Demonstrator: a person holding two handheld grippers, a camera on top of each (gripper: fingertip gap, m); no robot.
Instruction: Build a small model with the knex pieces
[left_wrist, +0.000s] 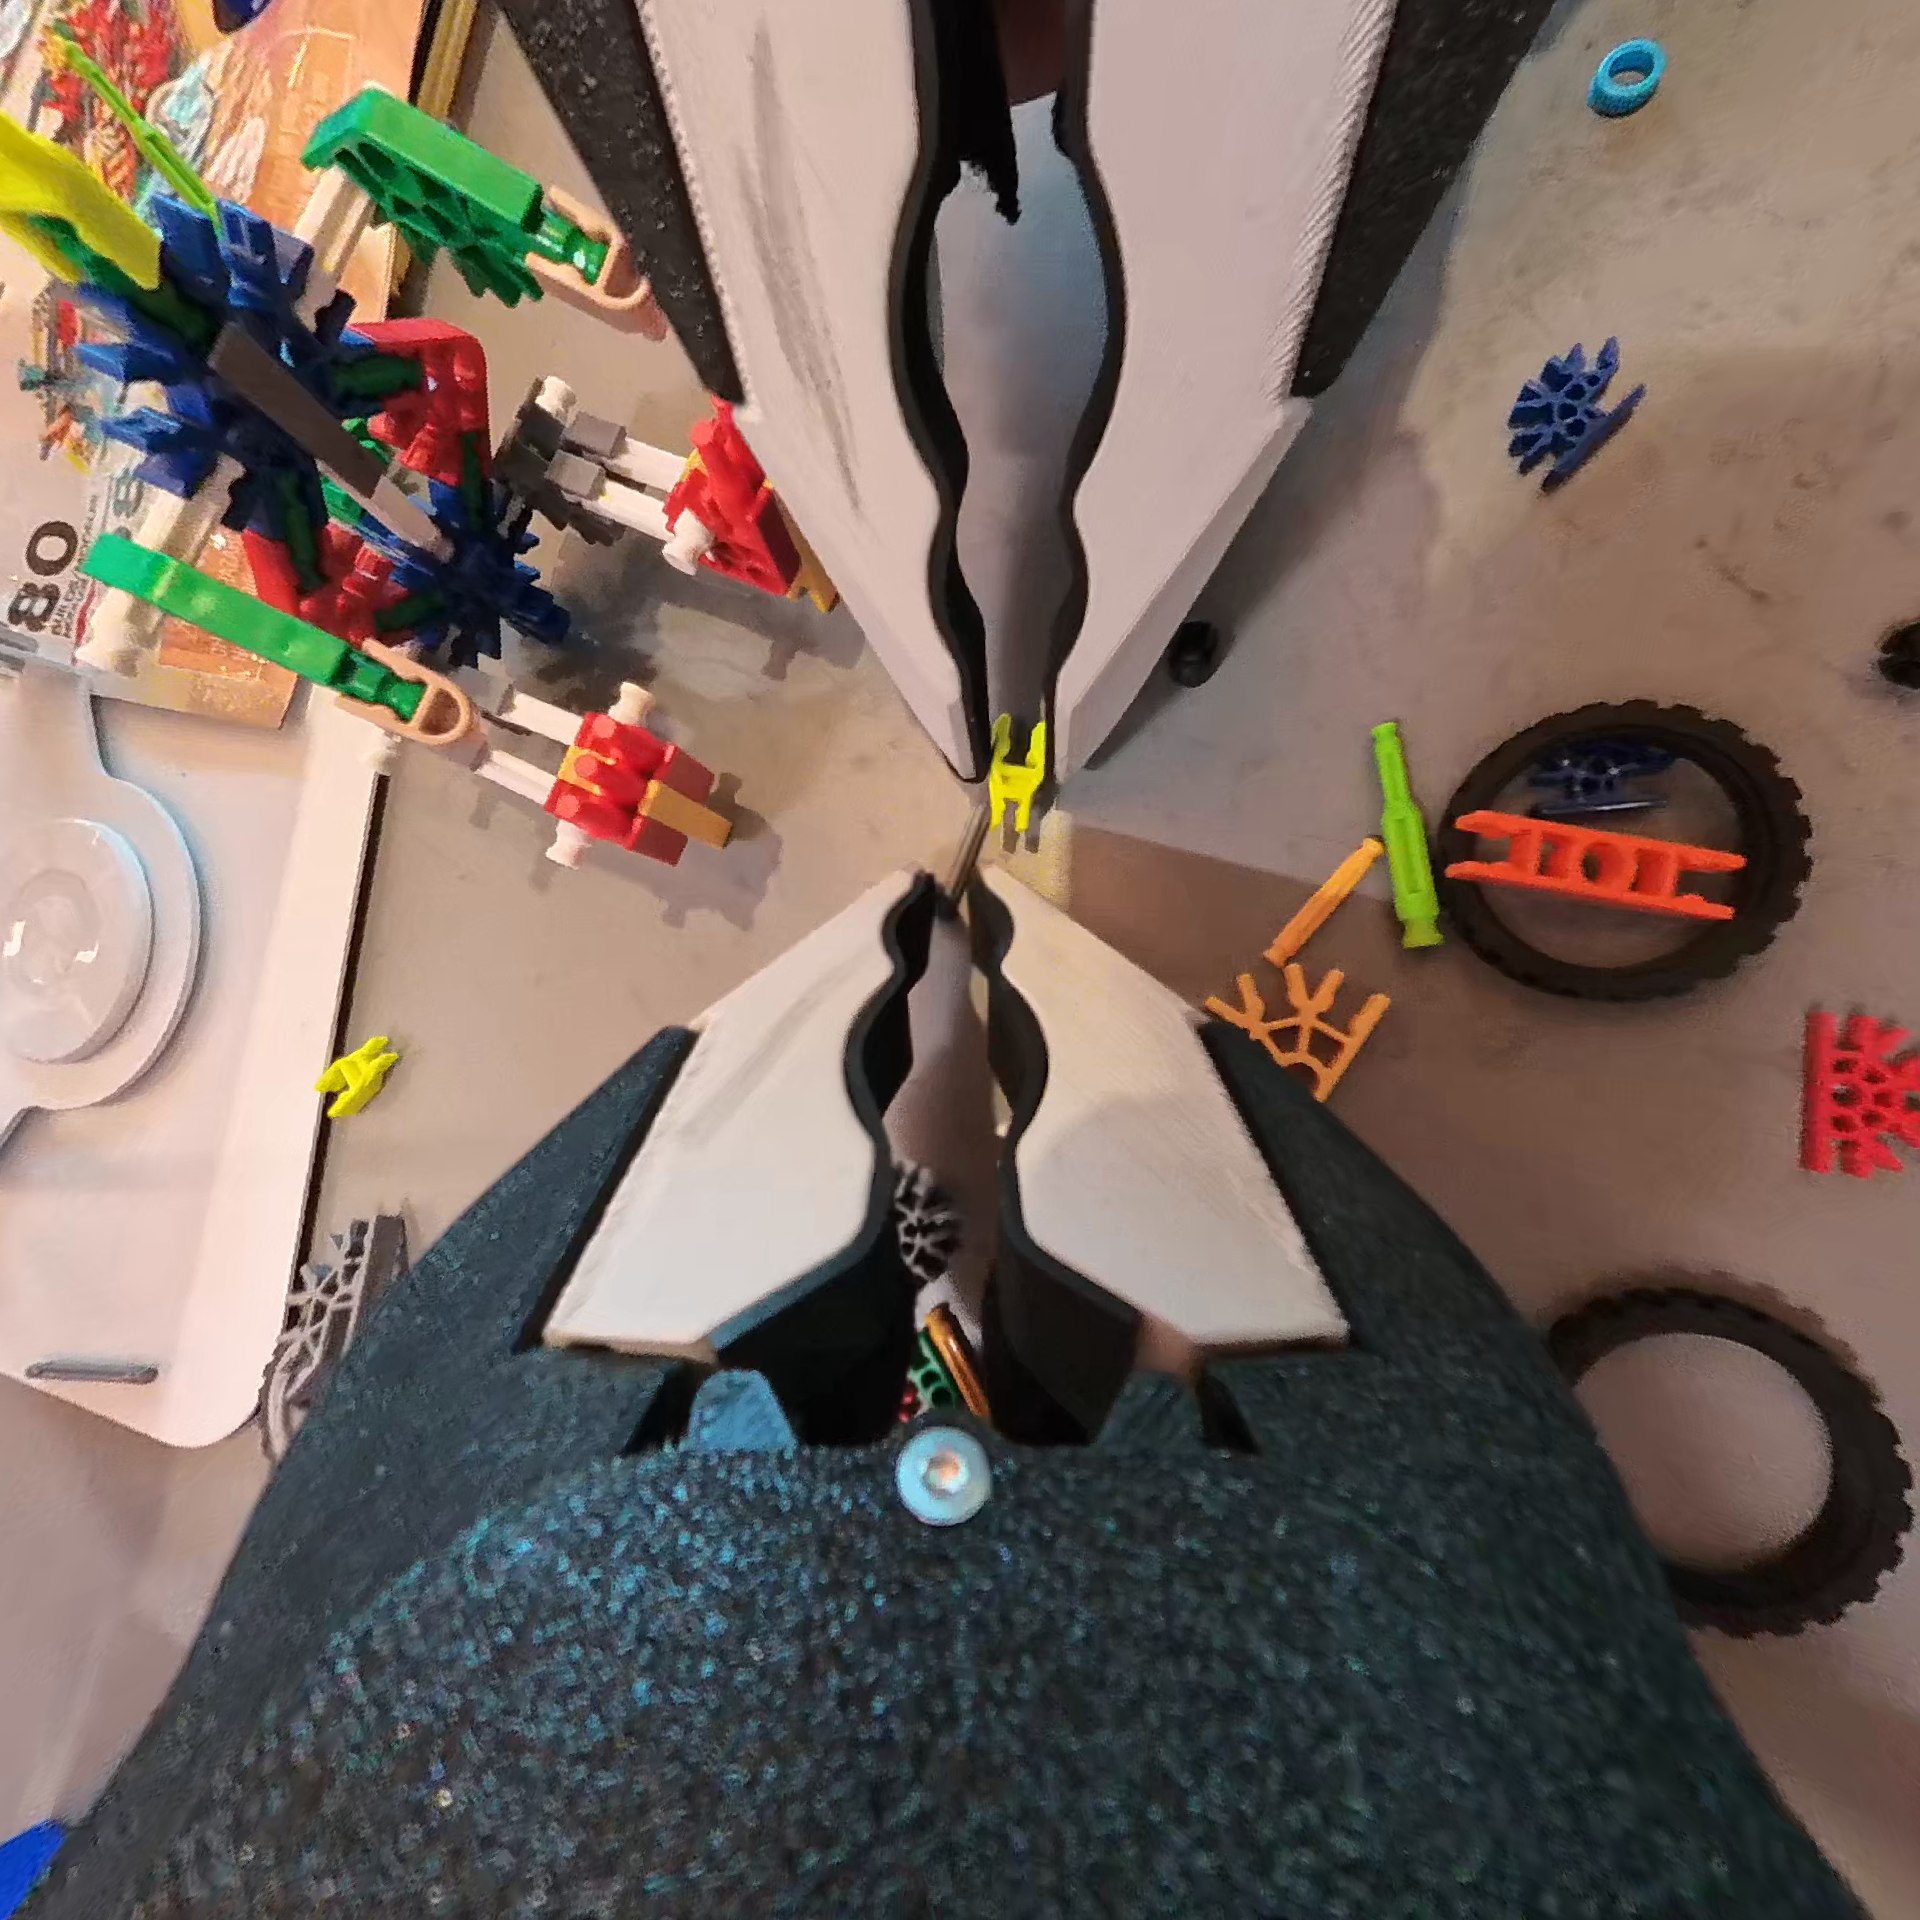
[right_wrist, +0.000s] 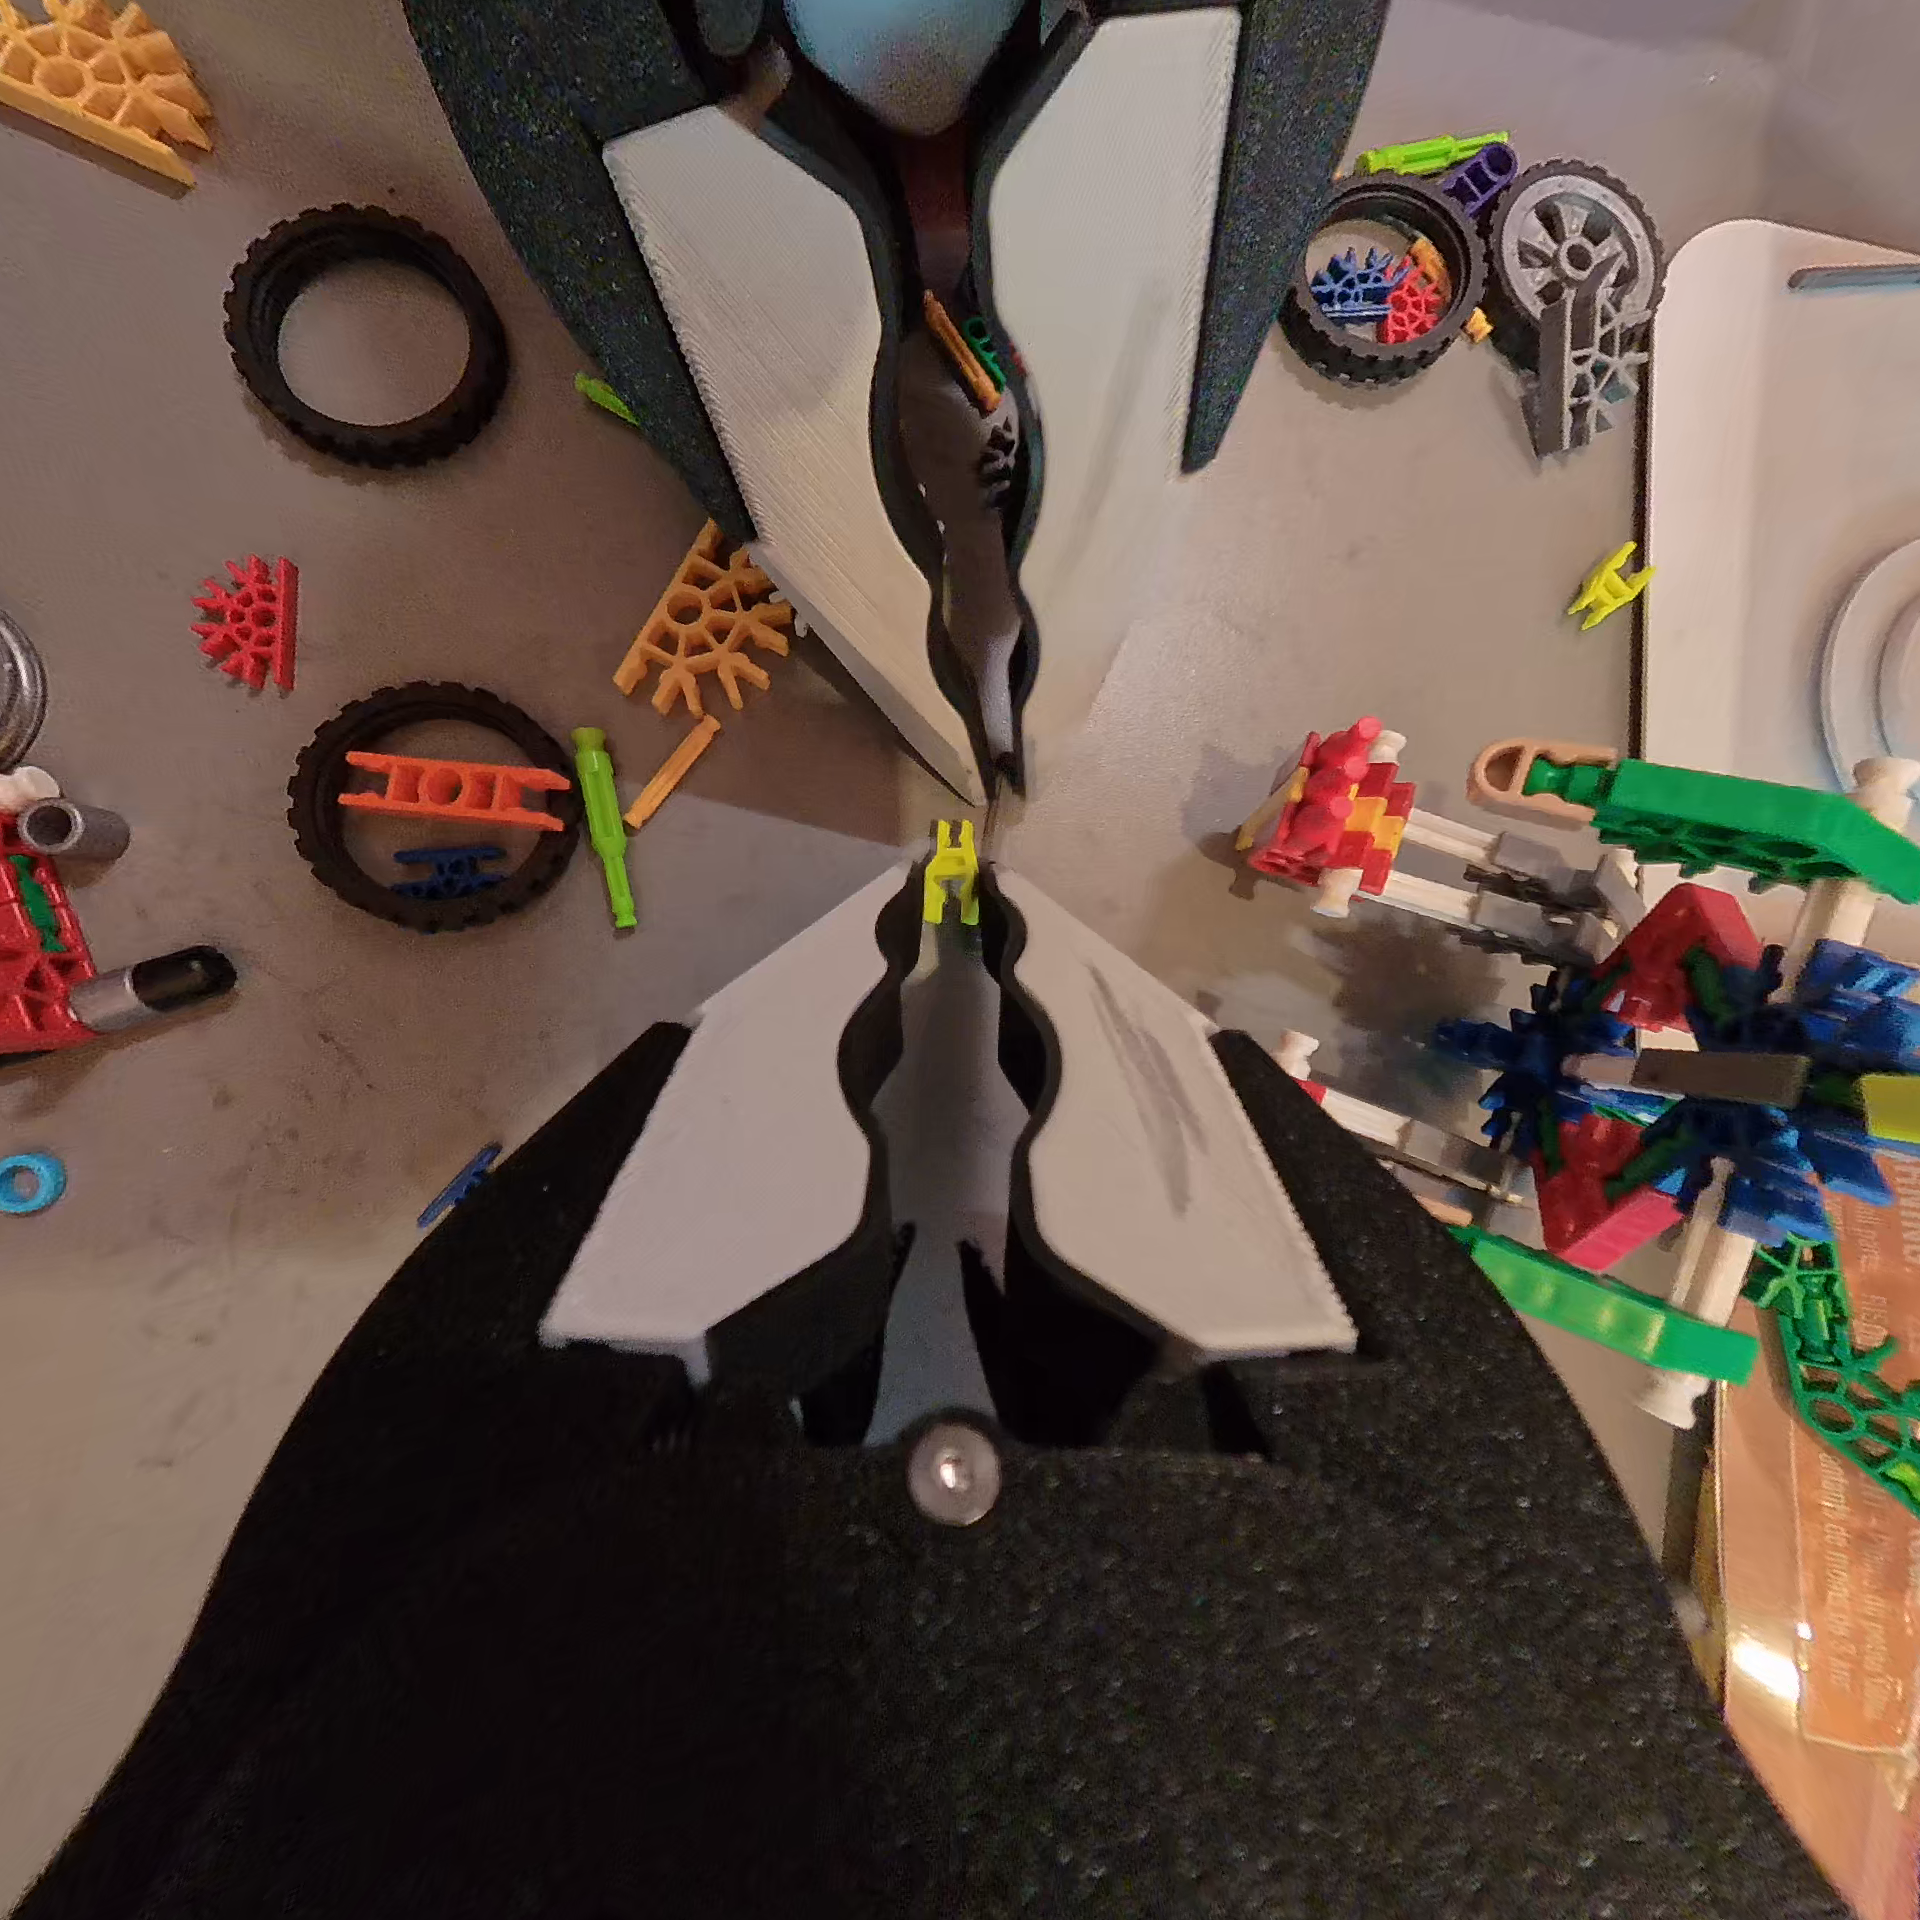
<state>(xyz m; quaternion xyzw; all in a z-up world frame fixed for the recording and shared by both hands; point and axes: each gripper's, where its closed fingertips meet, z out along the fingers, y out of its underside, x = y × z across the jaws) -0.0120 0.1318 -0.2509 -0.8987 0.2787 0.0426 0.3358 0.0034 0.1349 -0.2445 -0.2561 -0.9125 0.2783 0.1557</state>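
My two grippers meet tip to tip over a grey table. My left gripper (left_wrist: 948, 896) is shut on a thin grey rod (left_wrist: 971, 844) that sticks out of its tips. My right gripper (right_wrist: 954, 883) is shut on a small yellow connector (right_wrist: 951, 868). In the left wrist view the right gripper (left_wrist: 1013, 764) comes in from the top with the yellow connector (left_wrist: 1016, 777), and the rod's end touches that connector. In the right wrist view the left gripper (right_wrist: 1000, 795) comes in from the top, and the rod is barely visible there.
A built toy model (left_wrist: 312, 468) of blue, red, green and white pieces stands beside the grippers, partly on a printed box (left_wrist: 208, 94). Loose parts lie around: black tyres (left_wrist: 1621, 852) (left_wrist: 1745, 1455), an orange connector (left_wrist: 1299, 1029), a red connector (left_wrist: 1860, 1101), a spare yellow connector (left_wrist: 358, 1075) and a white board (left_wrist: 208, 1195).
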